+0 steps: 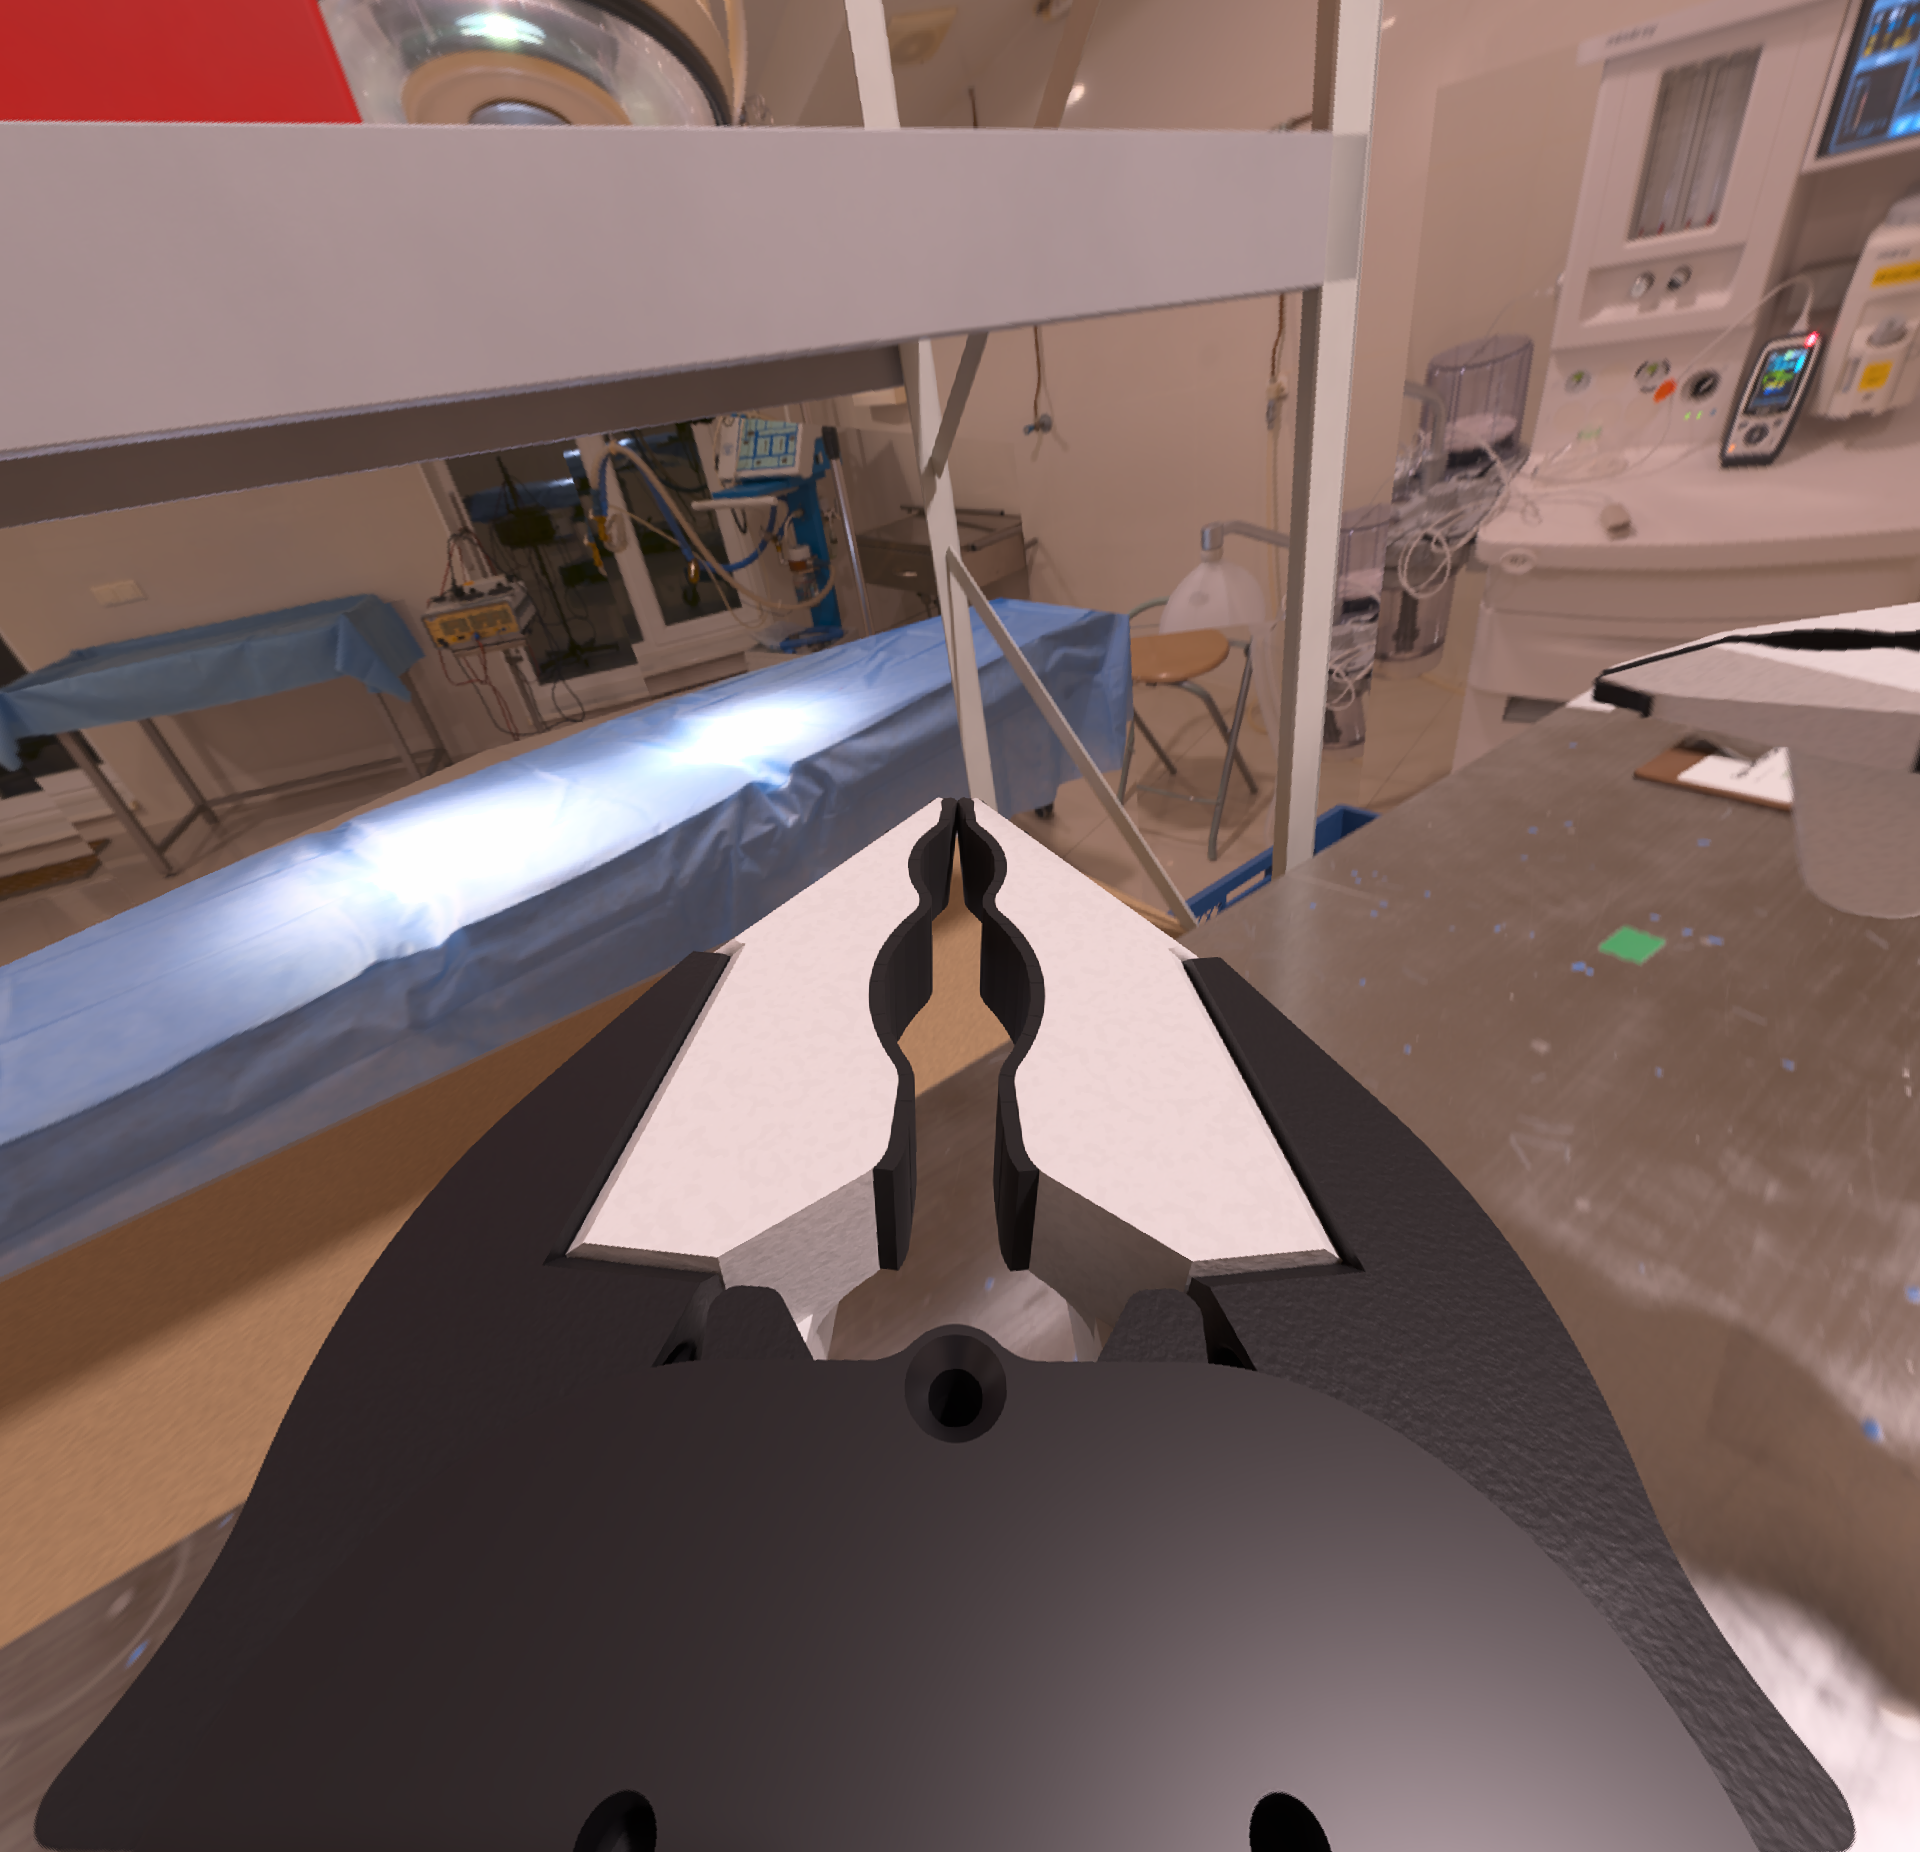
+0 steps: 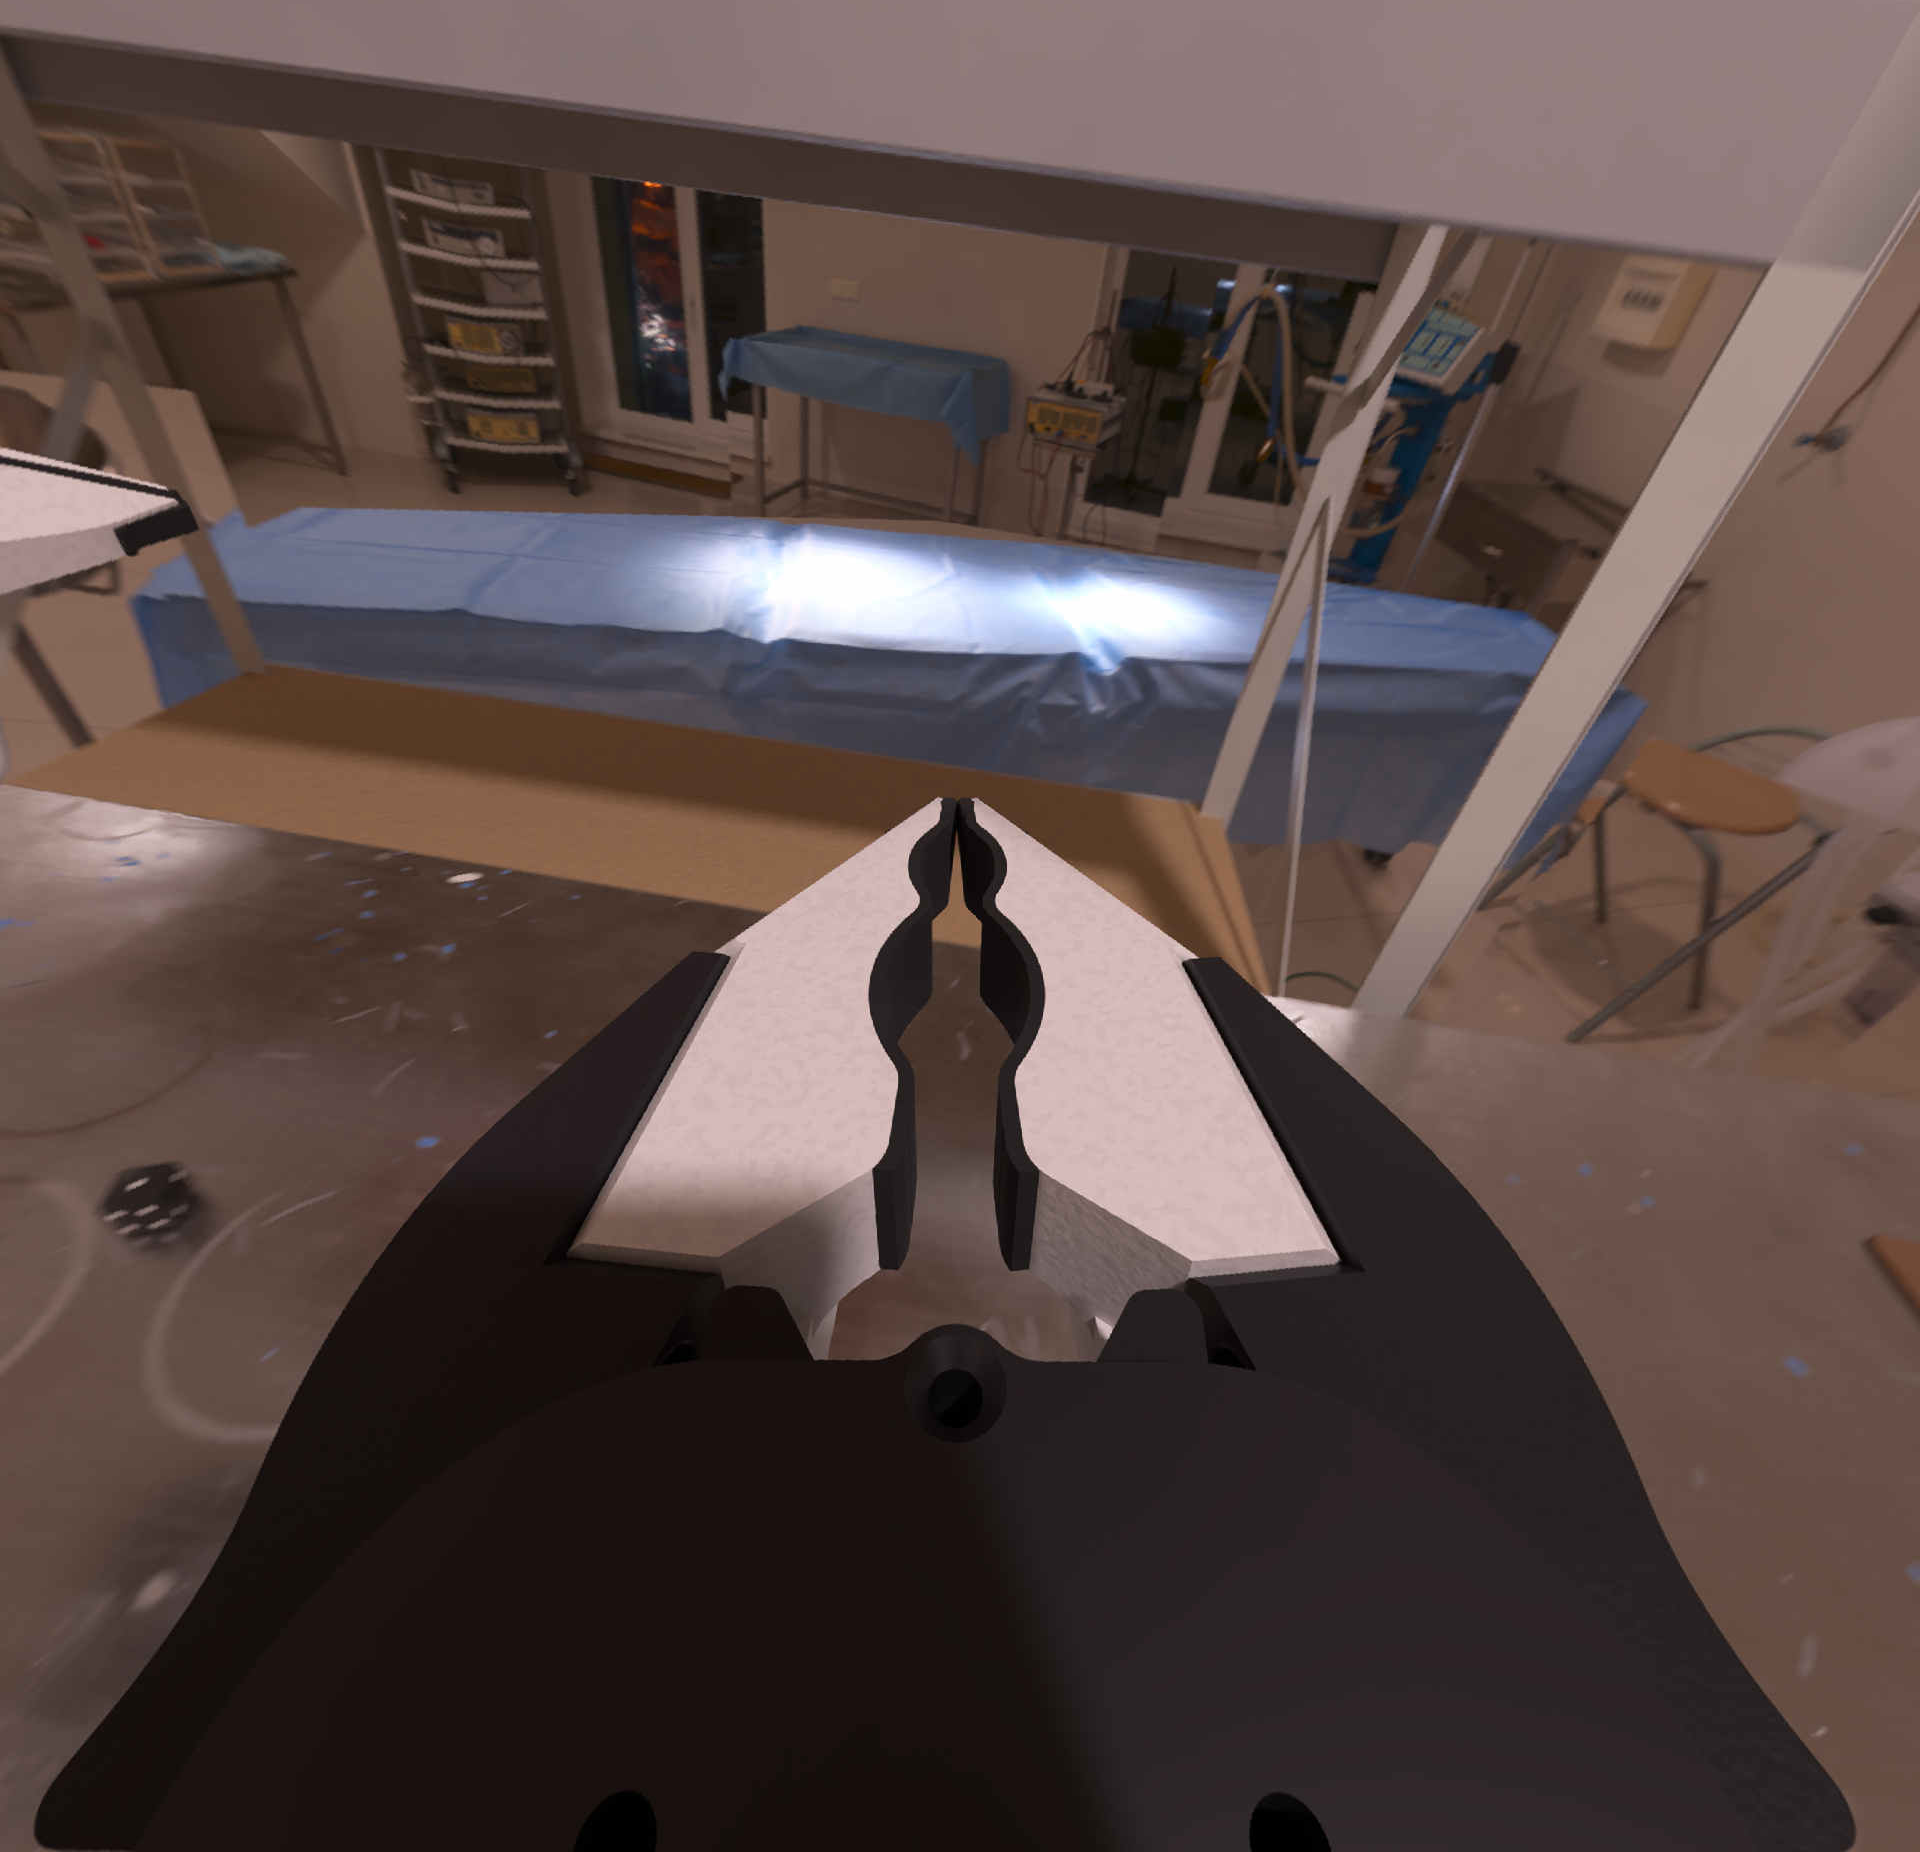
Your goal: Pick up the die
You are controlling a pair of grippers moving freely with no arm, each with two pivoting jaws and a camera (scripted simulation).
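Both grippers hover above a scuffed metal table [image 2: 312, 971], each with its white fingers drawn together until the tips meet, and neither has anything between them. The left gripper [image 1: 956, 805] points out past the far edge of the table toward a long bench draped in blue cloth [image 1: 520, 867]. The right gripper [image 2: 956, 805] faces much the same way, and its fingertips sit over the tan strip [image 2: 623, 763] beyond the metal.

The die [image 2: 151, 1205], small and black with white pips, lies on the tabletop low and to the left of the right gripper, well apart from its closed tips and back beside its dark body rather than ahead of it. Nothing touches the die. From the left wrist view I cannot find it at all.

A flat green square [image 1: 1631, 943] sits on the metal off to the left gripper's right, and a clipboard [image 1: 1714, 774] lies farther out, partly hidden by the other gripper's white finger. A grey shelf [image 1: 623, 244] spans overhead with a red box [image 1: 156, 26] on it
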